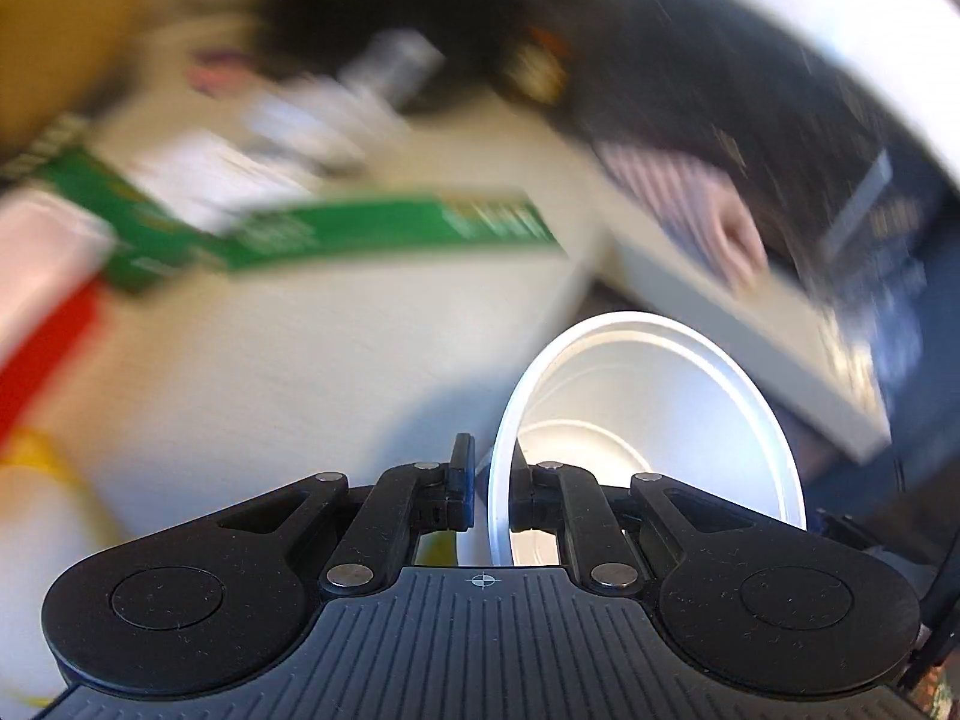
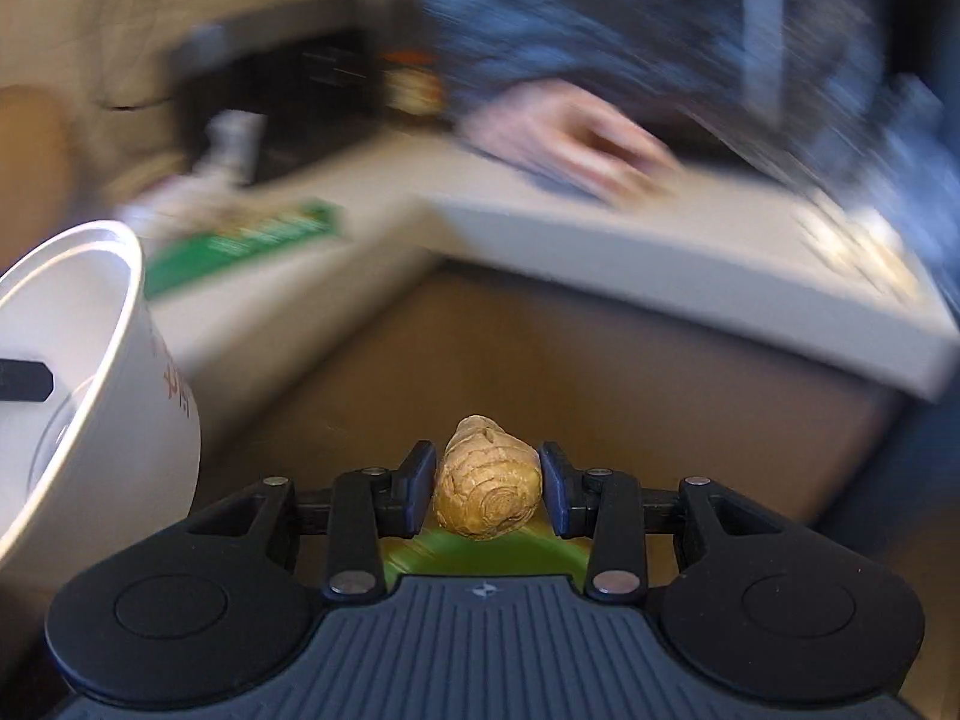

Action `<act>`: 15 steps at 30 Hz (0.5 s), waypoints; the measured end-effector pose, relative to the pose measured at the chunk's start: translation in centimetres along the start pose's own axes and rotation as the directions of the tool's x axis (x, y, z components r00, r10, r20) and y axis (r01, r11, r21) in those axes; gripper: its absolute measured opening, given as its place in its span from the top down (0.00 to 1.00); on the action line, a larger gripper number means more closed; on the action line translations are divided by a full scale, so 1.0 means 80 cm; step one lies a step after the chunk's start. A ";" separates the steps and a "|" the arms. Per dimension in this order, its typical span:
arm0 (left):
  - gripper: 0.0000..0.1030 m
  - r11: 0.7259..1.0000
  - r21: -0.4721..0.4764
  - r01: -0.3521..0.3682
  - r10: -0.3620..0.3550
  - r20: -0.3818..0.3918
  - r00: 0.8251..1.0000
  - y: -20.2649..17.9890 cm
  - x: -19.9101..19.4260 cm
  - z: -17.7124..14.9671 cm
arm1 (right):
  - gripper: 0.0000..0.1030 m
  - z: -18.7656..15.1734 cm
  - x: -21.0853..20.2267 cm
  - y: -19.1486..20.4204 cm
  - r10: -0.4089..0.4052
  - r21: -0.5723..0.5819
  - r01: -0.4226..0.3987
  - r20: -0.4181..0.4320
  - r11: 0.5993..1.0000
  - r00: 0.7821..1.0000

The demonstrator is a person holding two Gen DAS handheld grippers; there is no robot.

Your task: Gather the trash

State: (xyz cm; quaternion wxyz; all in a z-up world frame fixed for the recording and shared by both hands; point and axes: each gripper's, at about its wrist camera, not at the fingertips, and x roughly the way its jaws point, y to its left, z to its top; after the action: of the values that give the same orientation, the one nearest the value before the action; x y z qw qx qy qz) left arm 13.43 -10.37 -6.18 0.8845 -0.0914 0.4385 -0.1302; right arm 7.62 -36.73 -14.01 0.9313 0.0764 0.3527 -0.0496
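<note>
My left gripper (image 1: 491, 480) is shut on the rim of a white paper cup (image 1: 654, 396), one finger outside and one inside the wall; the cup's open mouth faces the camera. The same cup shows at the left edge of the right wrist view (image 2: 90, 372), with red print on its side. My right gripper (image 2: 487, 480) is shut on a crumpled tan-brown wad of paper (image 2: 487, 486) and holds it in the air. Both views are blurred by motion.
A white table (image 1: 312, 348) bears a flat green box (image 1: 384, 228) and blurred papers. A second white tabletop (image 2: 660, 252) has a person's hand (image 2: 588, 144) resting on it. A brown surface (image 2: 570, 360) lies below the right gripper. Something green (image 2: 480, 552) shows under its fingers.
</note>
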 end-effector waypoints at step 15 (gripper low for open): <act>0.68 0.998 0.002 0.056 -0.053 -0.297 0.954 -0.049 0.182 -0.053 | 0.64 -0.128 0.138 -0.123 -0.047 0.182 0.128 -0.395 0.975 0.917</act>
State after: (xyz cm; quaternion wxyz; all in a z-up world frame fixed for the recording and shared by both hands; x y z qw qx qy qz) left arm 17.91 -18.82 -18.61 0.8053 -0.0785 0.5628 -0.1688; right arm 7.79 -45.03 -30.00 0.8269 0.1639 0.5263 -0.1111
